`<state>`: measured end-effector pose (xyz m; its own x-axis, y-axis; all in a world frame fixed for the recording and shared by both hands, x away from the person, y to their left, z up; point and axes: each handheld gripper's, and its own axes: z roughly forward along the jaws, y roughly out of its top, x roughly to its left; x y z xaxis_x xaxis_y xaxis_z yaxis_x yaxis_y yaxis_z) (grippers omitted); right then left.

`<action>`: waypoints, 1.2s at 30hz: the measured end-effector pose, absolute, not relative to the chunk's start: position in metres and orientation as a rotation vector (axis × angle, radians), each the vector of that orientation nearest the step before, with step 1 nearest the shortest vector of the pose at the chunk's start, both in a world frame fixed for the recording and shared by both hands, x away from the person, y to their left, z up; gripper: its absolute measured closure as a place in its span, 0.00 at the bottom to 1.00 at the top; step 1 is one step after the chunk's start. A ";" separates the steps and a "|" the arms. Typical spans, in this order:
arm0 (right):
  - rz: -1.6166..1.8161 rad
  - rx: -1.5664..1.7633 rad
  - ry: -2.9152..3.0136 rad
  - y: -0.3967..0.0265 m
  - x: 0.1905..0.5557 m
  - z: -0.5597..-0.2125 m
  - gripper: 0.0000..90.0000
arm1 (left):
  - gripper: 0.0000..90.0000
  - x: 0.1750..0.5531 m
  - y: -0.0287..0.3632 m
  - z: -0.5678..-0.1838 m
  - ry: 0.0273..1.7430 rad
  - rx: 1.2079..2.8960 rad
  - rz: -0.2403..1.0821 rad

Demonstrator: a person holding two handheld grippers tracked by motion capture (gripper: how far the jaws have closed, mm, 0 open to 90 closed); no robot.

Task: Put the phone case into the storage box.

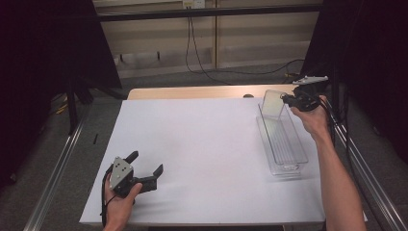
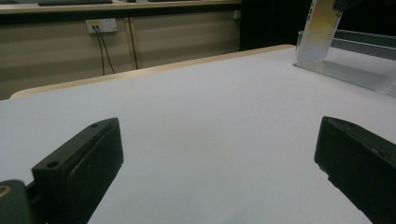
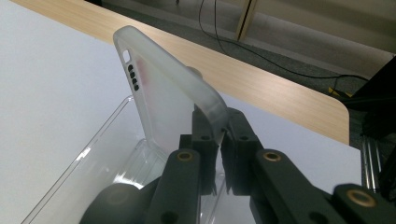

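A white sheet (image 1: 202, 154) covers the wooden bench (image 1: 192, 92); grey floor (image 1: 159, 77) and dark curtains (image 1: 48, 48) surround it. The left claw (image 1: 146, 162) rests apart. The right claw (image 1: 285, 99) clamps a case (image 1: 272, 104) over the tray (image 1: 288, 159).

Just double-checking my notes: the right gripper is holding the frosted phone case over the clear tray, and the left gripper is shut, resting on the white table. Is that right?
Not quite. The left gripper is open: the left gripper view shows its jaws standing wide apart with nothing between them. The rest holds: the right gripper grips the phone case over the tray.
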<state>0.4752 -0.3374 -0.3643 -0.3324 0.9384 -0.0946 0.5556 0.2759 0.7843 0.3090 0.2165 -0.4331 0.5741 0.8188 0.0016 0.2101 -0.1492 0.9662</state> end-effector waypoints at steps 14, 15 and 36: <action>0.868 1.351 2.020 -0.337 0.491 -0.359 0.92 | 0.01 0.309 0.216 -0.433 0.859 1.686 0.668; 0.872 1.354 2.017 -0.338 0.492 -0.360 0.92 | 0.01 0.310 0.215 -0.434 0.860 1.683 0.665; 0.882 1.432 1.973 -0.340 0.503 -0.361 0.91 | 0.01 0.310 0.215 -0.434 0.860 1.686 0.663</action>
